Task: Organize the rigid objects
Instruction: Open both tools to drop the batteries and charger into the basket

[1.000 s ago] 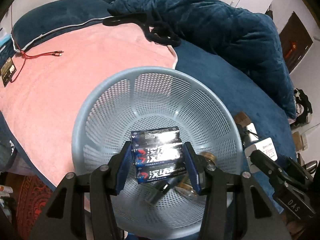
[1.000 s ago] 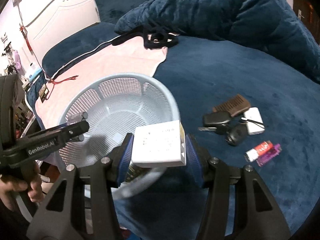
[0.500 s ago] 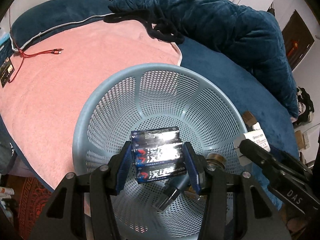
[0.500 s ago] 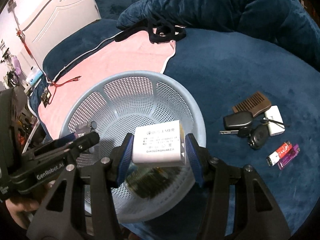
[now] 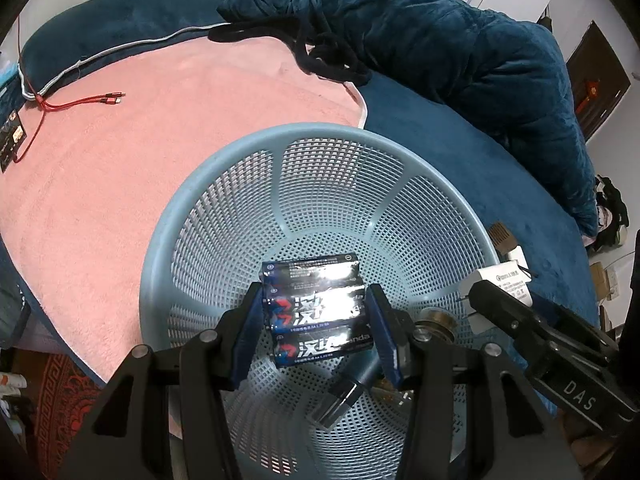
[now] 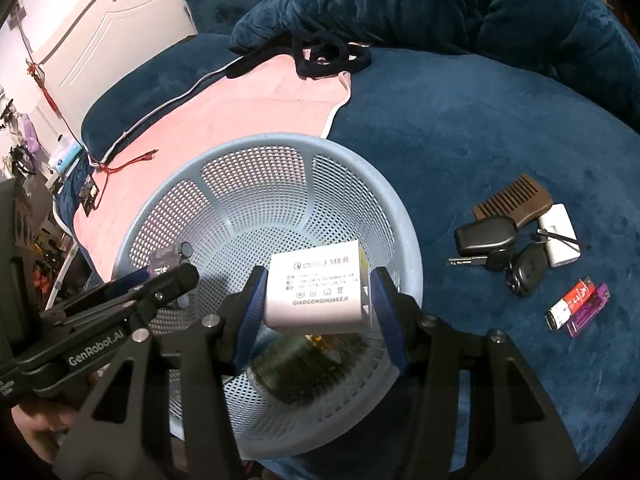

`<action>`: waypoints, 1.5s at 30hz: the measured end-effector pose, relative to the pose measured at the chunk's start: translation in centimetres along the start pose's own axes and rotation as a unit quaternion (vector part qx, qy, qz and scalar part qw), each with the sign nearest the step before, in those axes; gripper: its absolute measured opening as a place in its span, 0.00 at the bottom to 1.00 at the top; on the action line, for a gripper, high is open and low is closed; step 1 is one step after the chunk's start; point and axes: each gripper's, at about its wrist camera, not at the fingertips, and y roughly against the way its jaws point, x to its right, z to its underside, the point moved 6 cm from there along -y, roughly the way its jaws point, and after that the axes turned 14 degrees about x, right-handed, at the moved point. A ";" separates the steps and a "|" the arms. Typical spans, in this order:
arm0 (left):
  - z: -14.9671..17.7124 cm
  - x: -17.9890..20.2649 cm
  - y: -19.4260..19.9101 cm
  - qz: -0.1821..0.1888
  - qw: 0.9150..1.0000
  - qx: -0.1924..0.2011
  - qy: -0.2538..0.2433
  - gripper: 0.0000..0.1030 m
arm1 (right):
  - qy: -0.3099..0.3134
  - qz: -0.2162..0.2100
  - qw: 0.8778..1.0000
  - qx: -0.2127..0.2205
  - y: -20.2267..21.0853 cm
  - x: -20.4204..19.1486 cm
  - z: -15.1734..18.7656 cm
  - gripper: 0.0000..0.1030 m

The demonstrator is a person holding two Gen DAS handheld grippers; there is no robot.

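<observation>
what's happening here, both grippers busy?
Yes. A person is sorting small items into a light blue perforated plastic basket on a bed. The left gripper is shut on a shrink-wrapped pack of dark blue batteries, held over the basket's inside. The right gripper is shut on a white boxy charger, also above the basket. A metal-capped cylinder already lies inside. Black car keys, a brown wooden comb and two lighters wait on the dark blue blanket.
</observation>
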 end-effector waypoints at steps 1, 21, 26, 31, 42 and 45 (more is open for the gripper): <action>0.0 0.0 0.0 0.000 1.000 -0.001 0.000 0.51 | 0.000 0.000 1.000 0.000 0.0 0.0 0.0 0.52; 0.0 -0.2 -0.2 -0.004 1.000 -0.001 0.001 0.51 | -0.002 0.002 1.000 0.001 0.0 0.0 0.0 0.52; 0.0 -0.2 -0.2 -0.004 1.000 -0.001 0.000 0.51 | -0.003 0.002 1.000 0.001 0.0 -0.1 -0.1 0.52; -0.1 -0.3 -0.2 -0.005 1.000 0.000 0.003 0.51 | -0.003 0.002 1.000 0.001 -0.1 -0.1 -0.1 0.52; -1.0 -1.0 0.4 -0.011 0.999 0.027 0.017 0.92 | -0.017 0.010 1.000 0.006 -0.1 0.3 -0.8 0.59; -1.4 -1.2 0.6 -0.023 0.999 0.033 0.014 0.99 | -0.018 0.022 0.999 0.015 0.1 0.7 -1.1 0.81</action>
